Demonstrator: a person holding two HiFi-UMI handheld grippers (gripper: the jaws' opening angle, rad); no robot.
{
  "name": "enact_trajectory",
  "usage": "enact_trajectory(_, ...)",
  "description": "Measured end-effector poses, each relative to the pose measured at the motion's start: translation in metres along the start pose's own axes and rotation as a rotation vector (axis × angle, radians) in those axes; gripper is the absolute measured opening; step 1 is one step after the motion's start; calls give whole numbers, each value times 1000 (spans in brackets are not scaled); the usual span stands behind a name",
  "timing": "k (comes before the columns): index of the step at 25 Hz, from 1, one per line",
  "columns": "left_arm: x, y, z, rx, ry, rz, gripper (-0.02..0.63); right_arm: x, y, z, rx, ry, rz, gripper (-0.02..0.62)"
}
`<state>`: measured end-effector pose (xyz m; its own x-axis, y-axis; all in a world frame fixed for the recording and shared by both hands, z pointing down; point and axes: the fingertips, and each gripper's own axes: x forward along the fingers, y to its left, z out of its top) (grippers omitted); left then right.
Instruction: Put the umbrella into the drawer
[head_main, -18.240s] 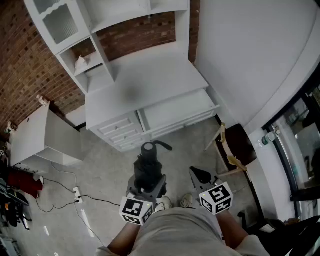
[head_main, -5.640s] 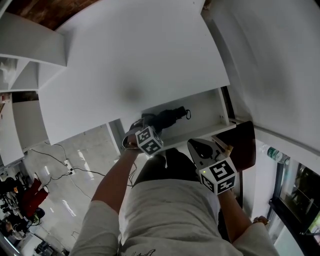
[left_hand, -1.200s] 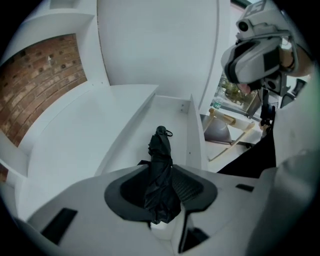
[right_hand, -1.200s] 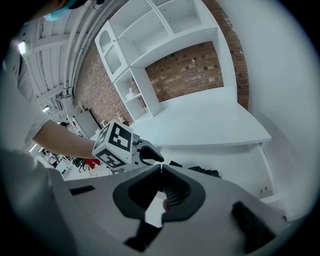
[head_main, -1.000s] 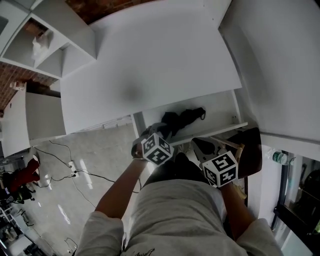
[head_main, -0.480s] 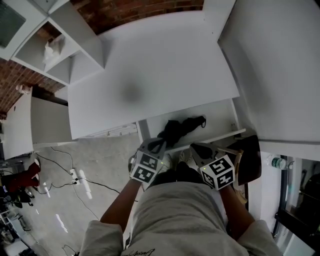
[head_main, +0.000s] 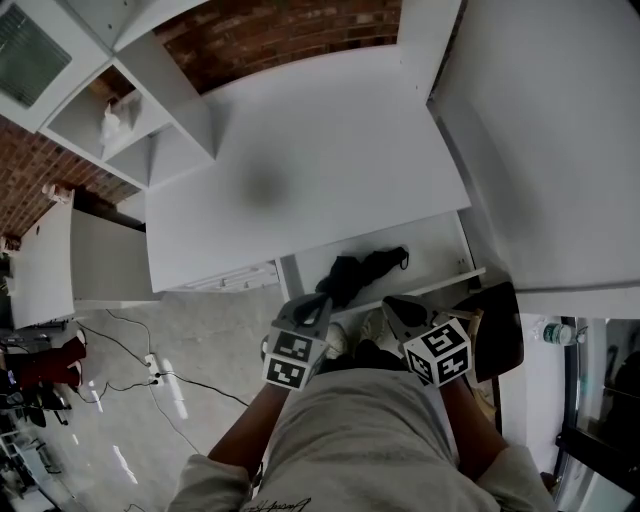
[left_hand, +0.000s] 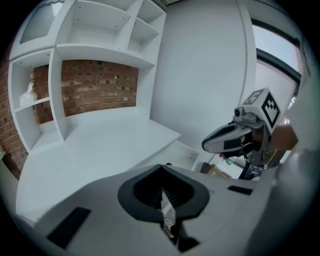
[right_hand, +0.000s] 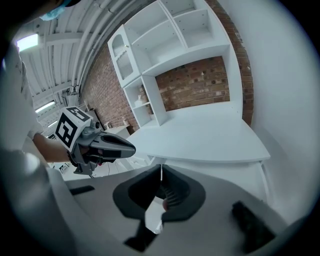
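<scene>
Head view, umbrella: the black folded fabric umbrella (head_main: 362, 272) lies flat in the open white wooden drawer (head_main: 440, 252), running from near its front-left corner toward the middle, strap end to the right
Head view, grippers: the grey hand-held left gripper (head_main: 318, 299) sits at the drawer's front edge just beside the umbrella's near end and does not grip it; the grey hand-held right gripper (head_main: 392, 303) sits further right along that edge, apart from the umbrella
Left gripper view: the 2 jaws are pressed together on nothing; the gripper's own body hides the umbrella; the flat white desk top (left_hand: 100, 145) lies ahead
Right gripper view: the jaws meet at the tips and hold nothing; the umbrella is not visible
Task state: judged placed, with the drawer not pushed in
Risk 1: if the drawer gets pushed in, the umbrella's bulkier near end could catch under the desk top's front edge and jam it
Risk 2: a closed gripper tip pushing on the smooth drawer front could slip off and knock the umbrella askew
</scene>
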<state>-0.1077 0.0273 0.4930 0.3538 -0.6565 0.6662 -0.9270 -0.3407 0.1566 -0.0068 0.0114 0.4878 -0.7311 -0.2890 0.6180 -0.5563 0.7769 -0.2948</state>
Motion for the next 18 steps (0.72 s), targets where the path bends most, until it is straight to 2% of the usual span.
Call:
enact_trajectory(5,-8,-2,12,-46,-43,20,15,-8,1,6,4,-20,6,29)
enact_trajectory(13,-21,-13,39,-69,-117,-27,15,-13,4,21,-19,-48,18,29)
enact_trajectory(18,-27,-18,42,-85,-129,-43,17,-12,9,21,-55,-40,19,29)
